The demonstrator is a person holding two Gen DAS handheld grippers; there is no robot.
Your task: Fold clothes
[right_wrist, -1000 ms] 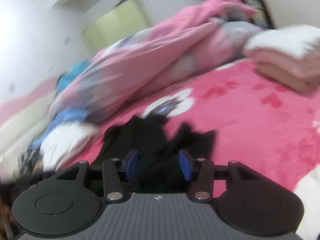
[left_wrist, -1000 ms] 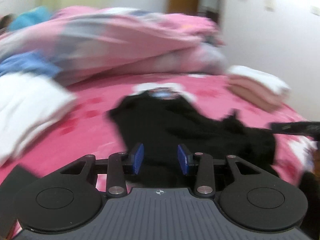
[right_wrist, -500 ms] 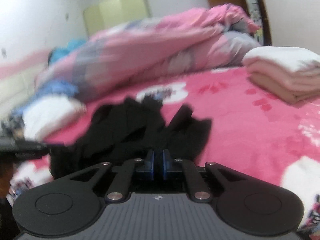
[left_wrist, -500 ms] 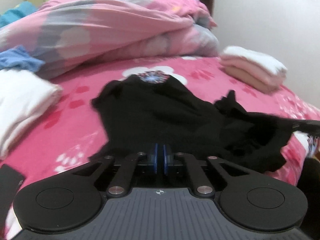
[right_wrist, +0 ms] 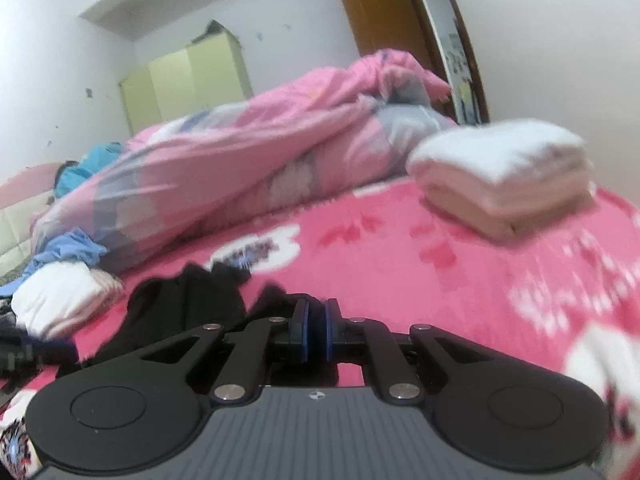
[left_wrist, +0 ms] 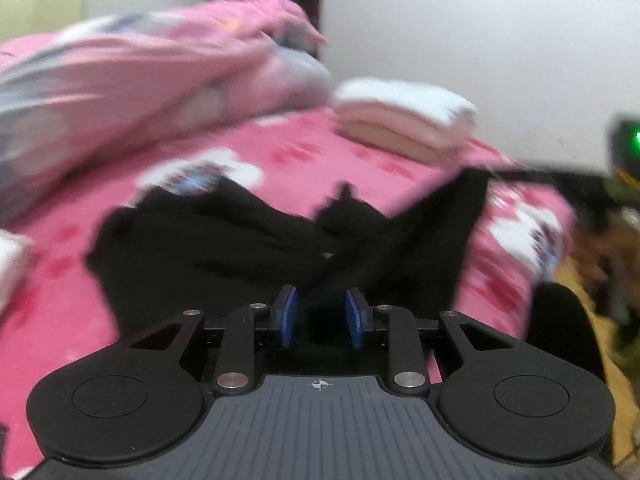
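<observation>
A black garment [left_wrist: 200,248] lies crumpled on the pink bedsheet [left_wrist: 72,304]. My left gripper [left_wrist: 318,318] hovers low over its near edge. Its jaws are opening, with black cloth in the gap and the blue pads [left_wrist: 289,316] clear of it. One corner of the garment is drawn taut toward the upper right in the left wrist view. My right gripper [right_wrist: 316,330] is shut, its blue pads pinching a thin edge of the black garment [right_wrist: 188,304], which trails off to the left.
A folded white and beige stack [right_wrist: 500,172] sits at the back right of the bed. A bunched pink quilt [right_wrist: 240,160] fills the far side. White [right_wrist: 56,300] and blue [right_wrist: 68,248] clothes lie at the left. The bed's edge [left_wrist: 540,240] drops off on the right.
Both grippers closed on the black garment. The left one has since parted its jaws and swung right. The right one stayed shut and pulled a corner out to the right.
</observation>
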